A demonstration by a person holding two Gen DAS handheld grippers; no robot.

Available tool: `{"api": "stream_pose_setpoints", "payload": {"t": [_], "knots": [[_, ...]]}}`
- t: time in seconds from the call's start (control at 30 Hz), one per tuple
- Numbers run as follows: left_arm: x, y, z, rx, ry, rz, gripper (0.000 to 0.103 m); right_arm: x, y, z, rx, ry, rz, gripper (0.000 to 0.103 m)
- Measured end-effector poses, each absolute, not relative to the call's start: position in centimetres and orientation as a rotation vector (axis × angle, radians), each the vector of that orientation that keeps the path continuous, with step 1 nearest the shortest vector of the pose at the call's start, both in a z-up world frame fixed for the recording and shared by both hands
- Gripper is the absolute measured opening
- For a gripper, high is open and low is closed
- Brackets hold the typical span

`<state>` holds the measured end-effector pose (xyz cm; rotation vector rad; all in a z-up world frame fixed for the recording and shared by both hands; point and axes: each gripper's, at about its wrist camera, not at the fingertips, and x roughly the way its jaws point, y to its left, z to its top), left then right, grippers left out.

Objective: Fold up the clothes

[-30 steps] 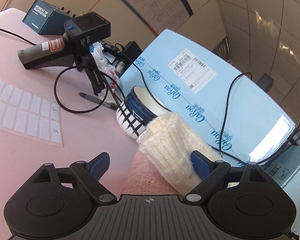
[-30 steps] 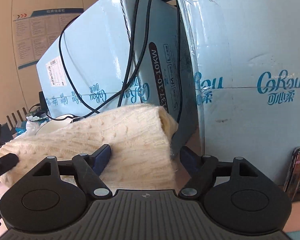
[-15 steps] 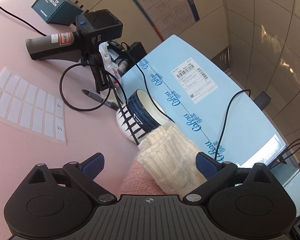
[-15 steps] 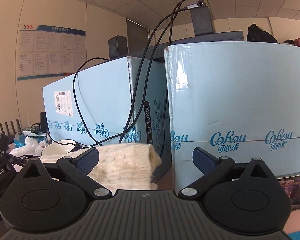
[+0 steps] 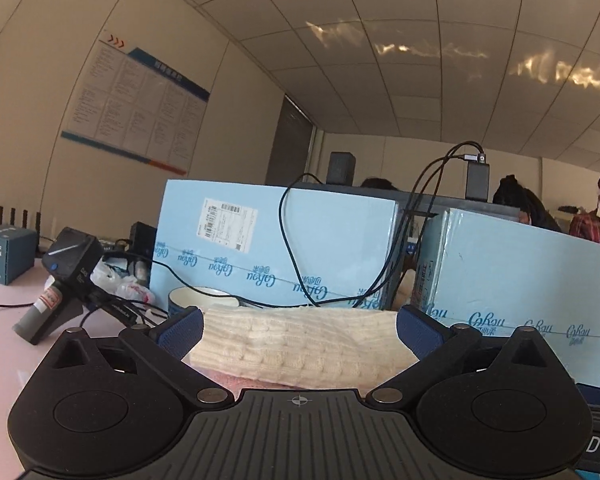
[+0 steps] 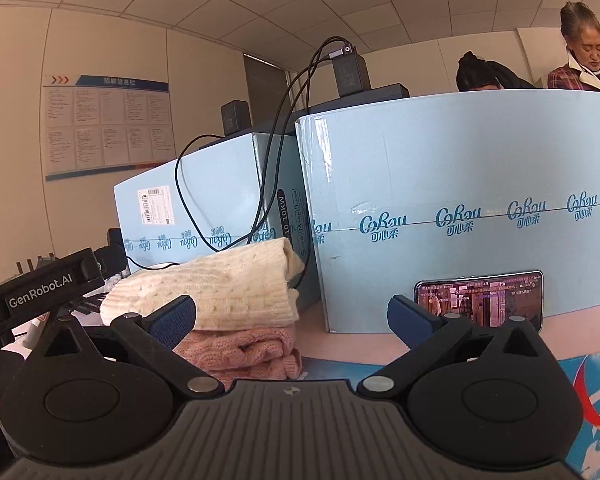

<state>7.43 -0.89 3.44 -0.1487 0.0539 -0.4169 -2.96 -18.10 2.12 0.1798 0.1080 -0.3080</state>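
Left gripper [image 5: 298, 328]: fingers spread wide, grasping nothing; cream sweater [image 5: 300, 344] lies between them.
Right gripper [image 6: 292, 320]: fingers released, empty.
Cream sweater: folded, stacked on pink sweater [image 6: 240, 350], at 10 o'clock of right gripper.
Phone [image 6: 480, 298]: leaning against blue box [image 6: 460, 184].

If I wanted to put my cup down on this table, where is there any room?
Bare pink table lies left of the handheld device, before the dark box. Another strip runs past the phone along the blue carton. It is crowded around the bowl, cables and folded sweaters.
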Motion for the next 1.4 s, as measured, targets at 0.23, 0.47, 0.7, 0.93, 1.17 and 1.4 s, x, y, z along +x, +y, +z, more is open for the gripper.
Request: {"api": "stream_pose_setpoints", "payload": {"t": [0.23, 0.47, 0.7, 0.93, 1.17, 1.4], "knots": [[4.1, -0.6, 2.3, -0.101, 0.072, -0.24, 0.103, -4.5, -17.5, 0.0, 0.151, 0.112, -0.337, 0.103], [2.1, -0.8, 1.2, -0.058, 0.023, -0.159, 0.103, -4.7, -18.1, -0.3, 0.145, 0.092, -0.35, 0.103], [1.8, -1.9, 0.5, -0.012, 0.025, -0.131, 0.103, -4.6, -17.8, -0.2, 0.113, 0.082, -0.348, 0.103], [1.5, -1.8, 0.2, -0.028, 0.013, -0.106, 0.103, -4.7, -17.3, -0.2, 0.084, 0.074, -0.338, 0.103], [0.7, -0.7, 0.2, -0.089, -0.027, -0.065, 0.103, -4.9, -17.0, -0.2, 0.074, 0.054, -0.339, 0.103], [0.2, -0.5, 0.3, -0.1, -0.056, -0.041, 0.103, -5.2, -16.9, -0.2, 0.073, 0.025, -0.348, 0.103]]}}
